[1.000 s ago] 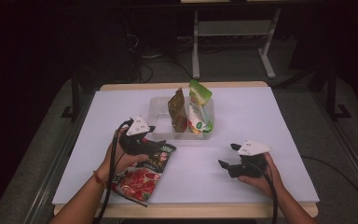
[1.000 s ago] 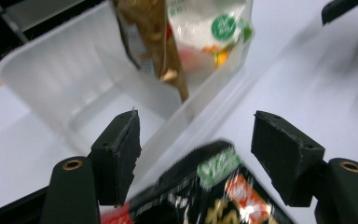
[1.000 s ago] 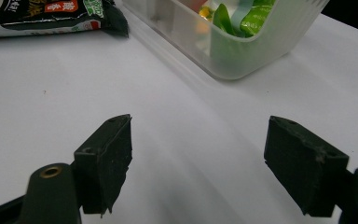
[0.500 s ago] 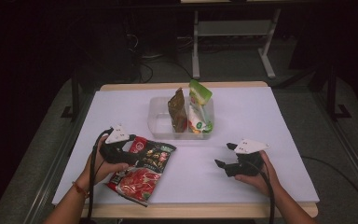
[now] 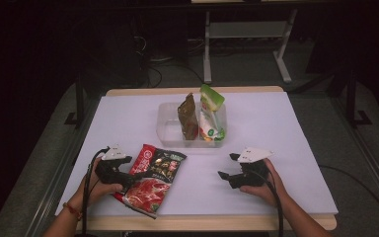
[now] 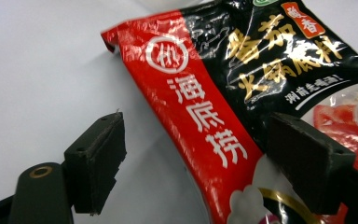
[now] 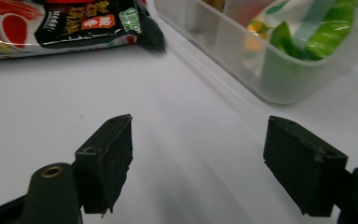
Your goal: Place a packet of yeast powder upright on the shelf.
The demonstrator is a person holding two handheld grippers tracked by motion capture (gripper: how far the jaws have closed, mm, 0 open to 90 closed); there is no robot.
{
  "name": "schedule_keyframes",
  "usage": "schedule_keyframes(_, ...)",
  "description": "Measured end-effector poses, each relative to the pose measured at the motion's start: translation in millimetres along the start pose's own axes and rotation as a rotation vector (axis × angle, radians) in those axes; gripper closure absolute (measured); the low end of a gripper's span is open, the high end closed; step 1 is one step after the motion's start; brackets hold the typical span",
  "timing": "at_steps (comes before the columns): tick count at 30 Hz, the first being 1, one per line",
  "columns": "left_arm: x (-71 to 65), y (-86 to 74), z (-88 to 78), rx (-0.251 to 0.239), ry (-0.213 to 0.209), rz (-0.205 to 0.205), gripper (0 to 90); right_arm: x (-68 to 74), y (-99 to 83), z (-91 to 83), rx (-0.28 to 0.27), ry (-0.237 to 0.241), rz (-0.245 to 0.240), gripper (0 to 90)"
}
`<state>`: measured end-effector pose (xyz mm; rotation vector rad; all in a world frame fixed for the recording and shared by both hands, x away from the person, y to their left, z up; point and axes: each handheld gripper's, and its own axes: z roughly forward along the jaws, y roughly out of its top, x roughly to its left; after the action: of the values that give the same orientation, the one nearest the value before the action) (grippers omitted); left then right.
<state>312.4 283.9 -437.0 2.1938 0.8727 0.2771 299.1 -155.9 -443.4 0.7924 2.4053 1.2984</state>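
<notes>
Shifted left and down off the red sauce packet (image 6: 205,121), left claw (image 6: 200,154) has just been spreading, its edge between unpressed pads.

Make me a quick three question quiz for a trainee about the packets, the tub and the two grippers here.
1. True or false: the red and black packet lies inside the clear tub.
2. How many packets stand in the tub?
3. Which gripper is at the red and black packet: A left gripper, B right gripper?

Key: 1 false, it lies flat on the table. 2 two. 3 A.
</notes>
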Motion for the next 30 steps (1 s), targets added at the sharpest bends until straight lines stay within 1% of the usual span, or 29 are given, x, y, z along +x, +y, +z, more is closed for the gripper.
schedule_keyframes(1,0.0,0.0,0.0,0.000,0.000,0.000,18.7,0.0,0.0,0.0,0.000,0.000,0.000,23.2)
schedule_keyframes(2,1.7,-1.0,0.0,-0.002,-0.004,-0.005,18.4,3.5,1.7,3.8,0.009,0.010,-0.006,23.2)
schedule_keyframes(3,4.7,-2.8,1.2,-0.004,-0.023,-0.025,18.2,5.4,2.6,6.0,0.013,0.014,-0.004,23.2)
schedule_keyframes(4,4.7,-2.8,1.2,-0.004,-0.023,-0.025,18.2,7.1,3.4,8.3,0.015,0.021,-0.004,23.2)
schedule_keyframes(6,8.4,-5.0,4.1,-0.008,-0.071,-0.064,17.9,8.7,4.3,10.9,0.016,0.027,-0.002,23.4)
schedule_keyframes(7,11.3,-6.6,6.8,-0.010,-0.103,-0.088,17.5,12.9,6.6,17.0,0.030,0.035,-0.009,23.6)
schedule_keyframes(8,11.3,-6.6,6.8,-0.010,-0.103,-0.088,17.5,15.2,8.0,20.1,0.038,0.037,-0.014,23.9)
schedule_keyframes(9,12.4,-6.9,8.0,-0.010,-0.121,-0.097,17.5,15.2,8.0,20.1,0.038,0.037,-0.014,23.9)
schedule_keyframes(10,12.4,-6.7,8.8,-0.011,-0.125,-0.097,16.8,17.4,9.4,23.1,0.042,0.045,-0.011,25.7)
schedule_keyframes(11,12.3,-6.2,9.5,-0.009,-0.126,-0.086,16.1,21.6,12.7,29.7,0.052,0.050,-0.014,26.7)
schedule_keyframes(13,8.3,-3.4,12.2,0.001,-0.142,-0.079,16.1,26.2,16.7,35.8,0.060,0.070,-0.012,28.8)
schedule_keyframes(14,8.3,-3.4,12.2,0.001,-0.142,-0.079,16.1,26.2,16.7,35.8,0.060,0.070,-0.012,28.8)
schedule_keyframes(15,6.6,-2.3,13.3,0.003,-0.153,-0.070,16.1,28.0,18.8,38.8,0.062,0.087,-0.015,30.5)
schedule_keyframes(16,4.9,-1.1,14.1,0.012,-0.161,-0.054,16.2,33.0,23.4,45.8,0.072,0.110,-0.011,34.1)
schedule_keyframes(17,1.7,0.9,15.2,0.023,-0.164,-0.049,16.1,35.5,25.7,49.6,0.077,0.126,-0.009,37.6)
schedule_keyframes(18,0.9,2.2,15.1,0.038,-0.164,-0.037,16.2,38.1,28.1,53.6,0.085,0.139,-0.009,39.1)
schedule_keyframes(19,0.9,2.2,15.1,0.038,-0.164,-0.037,16.2,40.4,30.7,57.7,0.095,0.148,-0.010,39.6)
schedule_keyframes(20,0.4,4.1,14.7,0.057,-0.166,-0.027,16.2,40.4,30.7,57.7,0.095,0.148,-0.010,39.6)
schedule_keyframes(21,0.2,5.7,14.8,0.072,-0.169,-0.022,16.2,44.3,35.3,65.5,0.098,0.187,0.012,41.4)
schedule_keyframes(22,-0.6,8.4,16.3,0.086,-0.175,-0.011,16.3,46.6,37.2,69.2,0.104,0.196,0.011,41.4)
schedule_keyframes(24,-1.4,9.5,17.3,0.089,-0.178,-0.011,16.2,50.5,39.9,76.2,0.122,0.204,0.008,41.7)
schedule_keyframes(25,-2.4,10.9,18.2,0.095,-0.178,-0.007,16.2,50.5,39.9,76.2,0.122,0.204,0.008,41.7)
schedule_keyframes(27,-4.8,13.1,19.8,0.104,-0.182,0.008,16.2,52.9,41.1,82.7,0.138,0.221,0.020,41.0)
schedule_keyframes(29,-6.7,14.5,20.9,0.111,-0.189,0.014,16.2,54.3,41.4,87.6,0.149,0.237,0.037,38.5)
schedule_keyframes(30,-7.7,14.8,21.4,0.112,-0.192,0.015,16.2,54.6,41.7,88.7,0.146,0.240,0.039,37.8)
